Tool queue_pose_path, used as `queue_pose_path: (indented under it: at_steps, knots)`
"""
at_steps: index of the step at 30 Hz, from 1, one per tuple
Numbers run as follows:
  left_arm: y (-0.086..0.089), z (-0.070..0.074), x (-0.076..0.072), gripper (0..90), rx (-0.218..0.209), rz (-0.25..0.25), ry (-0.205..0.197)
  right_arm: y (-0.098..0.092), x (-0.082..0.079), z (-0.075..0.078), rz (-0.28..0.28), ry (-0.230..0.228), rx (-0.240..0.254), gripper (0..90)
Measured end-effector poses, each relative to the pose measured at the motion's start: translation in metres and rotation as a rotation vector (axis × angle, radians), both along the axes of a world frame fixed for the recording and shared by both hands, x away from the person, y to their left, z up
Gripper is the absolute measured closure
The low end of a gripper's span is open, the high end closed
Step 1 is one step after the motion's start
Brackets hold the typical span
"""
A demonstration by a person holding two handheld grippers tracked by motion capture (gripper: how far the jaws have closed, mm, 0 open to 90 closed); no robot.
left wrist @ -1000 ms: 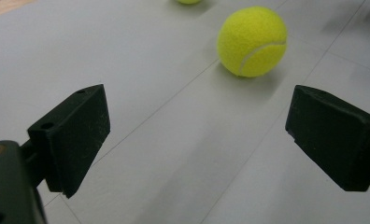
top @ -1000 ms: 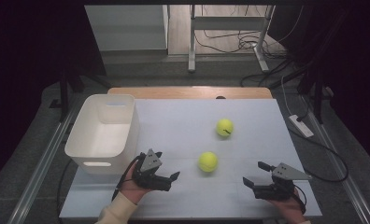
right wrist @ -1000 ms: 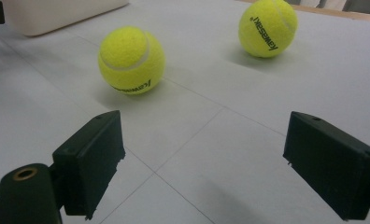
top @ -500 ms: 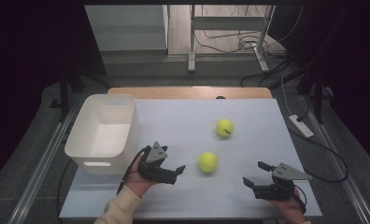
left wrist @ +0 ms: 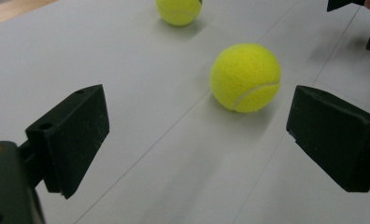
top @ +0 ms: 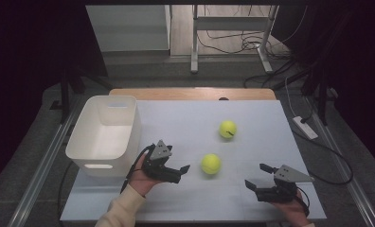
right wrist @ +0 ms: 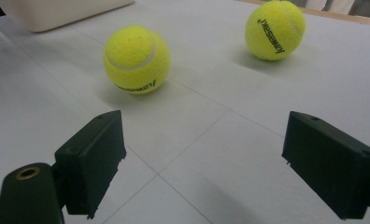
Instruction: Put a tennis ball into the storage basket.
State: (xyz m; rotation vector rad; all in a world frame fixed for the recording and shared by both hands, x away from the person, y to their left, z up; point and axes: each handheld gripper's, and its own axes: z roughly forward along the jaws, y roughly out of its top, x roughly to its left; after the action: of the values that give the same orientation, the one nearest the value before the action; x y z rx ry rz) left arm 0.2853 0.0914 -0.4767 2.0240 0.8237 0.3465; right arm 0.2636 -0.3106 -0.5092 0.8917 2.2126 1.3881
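Fingers of left gripper (top: 182, 173) and right gripper (top: 254, 177) wide apart, empty, near ball's (right wrist: 136, 59) lettering in right gripper view

Two tennis balls (top: 210, 163) (top: 227, 129), one white bin (top: 105, 135), two claws (top: 176, 172) (top: 254, 178).

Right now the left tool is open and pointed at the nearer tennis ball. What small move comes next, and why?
Probably ease the left tool forward until its open jaws straddle the nearer tennis ball, then close. The ball rests on the table just ahead of the jaws, not yet between them, and nothing blocks the way. The white bin beside it looks like the likely drop spot.
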Motion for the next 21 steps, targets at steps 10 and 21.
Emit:
queue_pose_path:
  at_steps: [10,21]
  knots:
    - [-0.014,0.004,0.009,6.7,0.012,-0.030,0.005,-0.001,-0.001,0.000,-0.002,0.003,-0.002,12.8]
    - [-0.025,0.005,0.015,6.7,0.013,-0.052,0.012,-0.001,0.000,0.000,-0.003,-0.002,0.001,12.8]
